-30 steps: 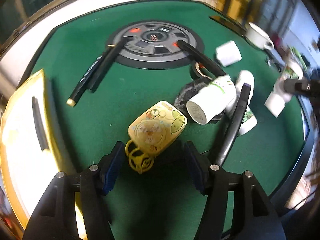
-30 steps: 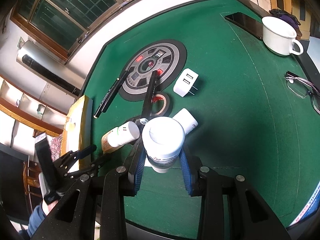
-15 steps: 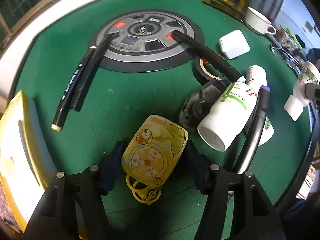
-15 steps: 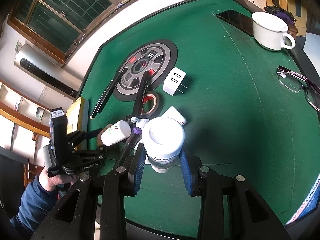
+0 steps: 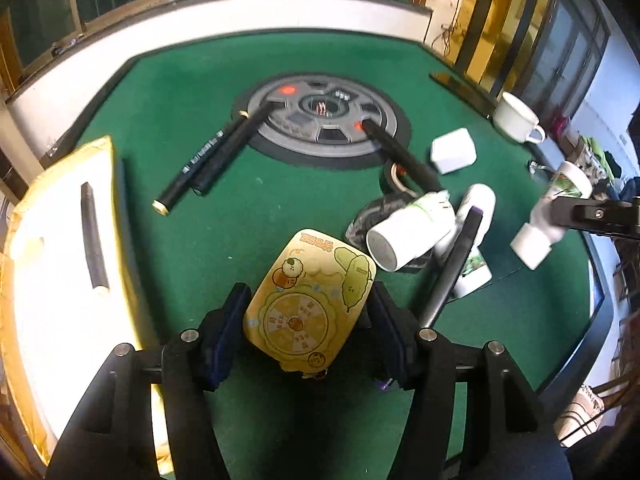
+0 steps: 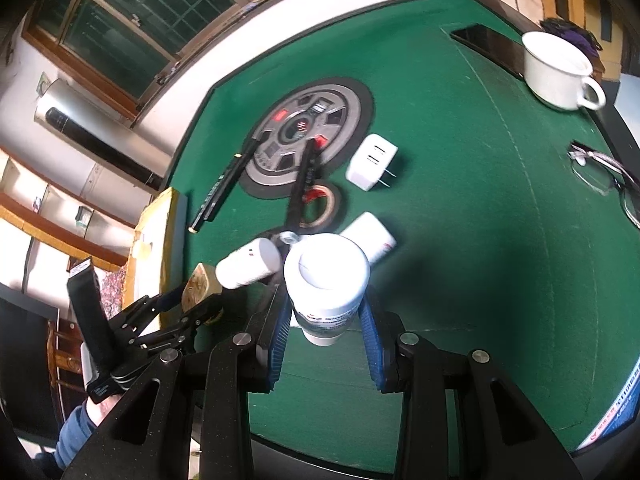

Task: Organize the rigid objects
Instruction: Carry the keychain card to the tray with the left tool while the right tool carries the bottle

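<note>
My left gripper (image 5: 308, 320) is shut on a yellow cartoon-printed case (image 5: 310, 300) with a key ring and holds it above the green table (image 5: 200, 208). It also shows in the right wrist view (image 6: 200, 286). My right gripper (image 6: 324, 320) is shut on a white bottle (image 6: 326, 280) held upright off the table; it also shows in the left wrist view (image 5: 548, 220). A pile of white bottles (image 5: 408, 232), a black pen (image 5: 456, 264) and a dark crumpled object (image 5: 364, 220) lies at mid-right.
A yellow-rimmed white box (image 5: 52, 264) holding a black stick stands at the left. Two black markers (image 5: 212, 160), a round grey centre panel (image 5: 324, 120), a tape roll (image 5: 396, 176), a white charger (image 5: 454, 150), a white mug (image 5: 516, 118), a phone (image 6: 488, 44) and glasses (image 6: 608, 176) lie around.
My left gripper closed on the yellow case and lifted it off the table. My right gripper kept hold of the white bottle and shifted slightly.
</note>
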A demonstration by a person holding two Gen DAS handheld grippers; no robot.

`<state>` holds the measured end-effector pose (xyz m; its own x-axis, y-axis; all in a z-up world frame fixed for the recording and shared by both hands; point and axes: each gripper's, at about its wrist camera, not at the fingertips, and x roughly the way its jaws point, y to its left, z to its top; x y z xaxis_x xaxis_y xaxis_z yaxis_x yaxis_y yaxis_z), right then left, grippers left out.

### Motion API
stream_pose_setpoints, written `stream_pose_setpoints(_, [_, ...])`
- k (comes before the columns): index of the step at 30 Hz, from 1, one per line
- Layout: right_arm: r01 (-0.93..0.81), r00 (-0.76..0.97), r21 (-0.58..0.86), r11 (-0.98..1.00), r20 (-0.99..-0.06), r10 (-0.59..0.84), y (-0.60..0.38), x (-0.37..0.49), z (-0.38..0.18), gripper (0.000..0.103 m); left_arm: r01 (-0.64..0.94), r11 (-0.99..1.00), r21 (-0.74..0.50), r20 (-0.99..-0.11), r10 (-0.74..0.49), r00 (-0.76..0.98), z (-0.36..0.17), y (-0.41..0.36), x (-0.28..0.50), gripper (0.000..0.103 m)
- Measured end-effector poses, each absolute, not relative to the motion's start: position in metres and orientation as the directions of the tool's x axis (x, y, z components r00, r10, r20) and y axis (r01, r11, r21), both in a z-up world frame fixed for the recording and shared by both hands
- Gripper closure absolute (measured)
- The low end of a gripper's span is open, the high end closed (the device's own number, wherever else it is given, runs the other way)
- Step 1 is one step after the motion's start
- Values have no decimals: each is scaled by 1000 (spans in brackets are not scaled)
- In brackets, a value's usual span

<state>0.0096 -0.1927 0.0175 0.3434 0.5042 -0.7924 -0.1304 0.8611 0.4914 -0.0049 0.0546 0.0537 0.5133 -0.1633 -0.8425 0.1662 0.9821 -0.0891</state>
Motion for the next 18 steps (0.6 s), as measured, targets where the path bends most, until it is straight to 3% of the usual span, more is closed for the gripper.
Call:
stream_pose_setpoints(10, [-245, 344, 496, 833, -759, 553, -148, 5, 44, 72, 103, 987, -121, -772, -159, 615, 104, 90, -30, 45])
stream_pose_setpoints(13, [-285, 329, 498, 819, -752, 571, -127, 3, 49, 72, 67, 991, -115, -756, -131, 641, 113, 109, -39, 51])
stream_pose_setpoints(15, [-311, 317, 495, 811, -751, 580, -113, 2, 51, 72, 39, 993, -116, -754, -113, 647, 116, 123, -45, 61])
stream_pose_setpoints(18, [-354, 293, 494, 794, -747, 596, -88, 0, 54, 72, -4, 994, -112, -753, -82, 653, 116, 145, -53, 63])
